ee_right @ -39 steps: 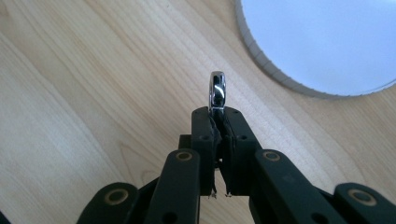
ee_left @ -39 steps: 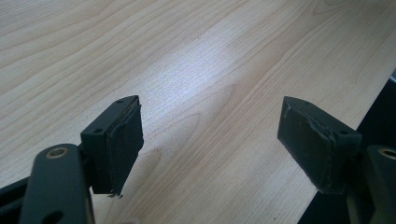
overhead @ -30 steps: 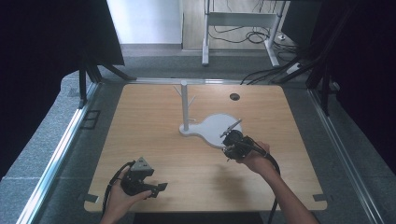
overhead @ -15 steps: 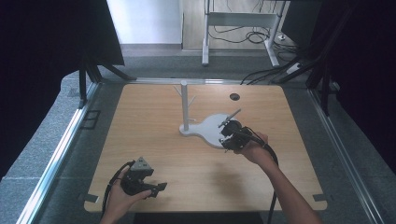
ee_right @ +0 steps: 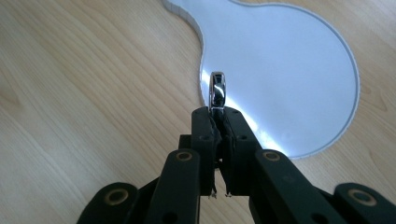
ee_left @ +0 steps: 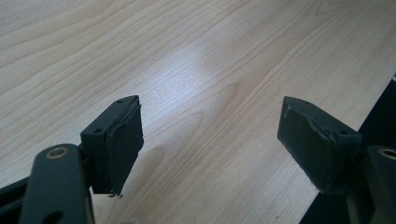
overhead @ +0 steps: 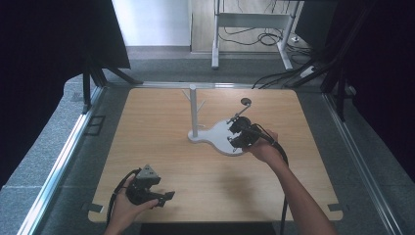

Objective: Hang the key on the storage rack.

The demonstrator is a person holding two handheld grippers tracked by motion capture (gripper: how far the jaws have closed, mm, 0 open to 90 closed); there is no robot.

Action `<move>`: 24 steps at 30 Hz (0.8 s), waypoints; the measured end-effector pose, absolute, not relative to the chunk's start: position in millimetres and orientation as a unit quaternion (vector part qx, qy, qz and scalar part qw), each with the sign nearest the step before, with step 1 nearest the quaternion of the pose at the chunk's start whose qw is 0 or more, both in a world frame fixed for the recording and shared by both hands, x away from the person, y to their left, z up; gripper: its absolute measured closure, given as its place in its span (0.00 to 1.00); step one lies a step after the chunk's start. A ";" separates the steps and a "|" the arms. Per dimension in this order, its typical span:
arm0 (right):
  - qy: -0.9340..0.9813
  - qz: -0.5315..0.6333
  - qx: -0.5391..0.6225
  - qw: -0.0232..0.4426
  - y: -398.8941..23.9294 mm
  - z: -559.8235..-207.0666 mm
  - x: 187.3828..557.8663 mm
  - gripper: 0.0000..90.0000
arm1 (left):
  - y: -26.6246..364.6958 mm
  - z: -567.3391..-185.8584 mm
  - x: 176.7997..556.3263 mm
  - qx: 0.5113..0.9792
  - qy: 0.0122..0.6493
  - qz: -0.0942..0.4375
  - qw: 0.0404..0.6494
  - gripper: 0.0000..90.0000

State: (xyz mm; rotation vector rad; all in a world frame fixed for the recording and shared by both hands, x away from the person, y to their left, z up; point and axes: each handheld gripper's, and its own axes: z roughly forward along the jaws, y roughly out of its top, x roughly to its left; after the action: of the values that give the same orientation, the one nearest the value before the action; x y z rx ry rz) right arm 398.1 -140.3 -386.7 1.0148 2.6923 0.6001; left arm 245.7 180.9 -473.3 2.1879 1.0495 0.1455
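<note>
Clamped tight on a small shiny metal ring [ee_right: 217, 90] — right gripper [ee_right: 217, 114] jaws pressed together, with the ring standing edge-on and poking out just past the tips. Directly beyond the tips, the round lobe of the white stand base [ee_right: 285, 74], lying flat on the surface [ee_right: 84, 84]. Seen from the high view, right gripper [overhead: 243, 131] hovering over that same lobe of the base [overhead: 220, 134], tips aimed toward the far edge of the surface.

Up from the narrow end of the base, a slim white post [overhead: 194, 110] with short side pegs near its top. Judged from this: post off to the left of the held ring and a little farther away, pegs higher than the jaws, so probably a lift and a shift leftward toward a peg to come, with the ring's opening turned to face the peg tip. Right hand by far the nearer one to the post.

Well away from the base, at the near left edge of the surface, left gripper [overhead: 147, 188] resting low, jaws spread wide [ee_left: 210, 149] with nothing but bare wood between the pads.
</note>
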 end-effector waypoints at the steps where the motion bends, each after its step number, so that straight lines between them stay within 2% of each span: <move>1: 0.912 0.202 0.343 0.101 -139.4 -386.1 398.9 0.94 | 180.8 -473.1 245.6 0.844 0.404 0.056 0.349 0.25; 24: 0.912 0.203 0.339 0.107 -116.0 -370.4 416.3 0.94 | 181.1 -472.3 245.2 0.845 0.402 0.054 0.350 0.25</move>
State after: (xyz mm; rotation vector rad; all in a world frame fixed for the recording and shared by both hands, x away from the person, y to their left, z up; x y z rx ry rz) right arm 416.3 -116.0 -370.4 0.9991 2.6856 0.5968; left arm 245.2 181.1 -472.3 2.1875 1.0400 0.1406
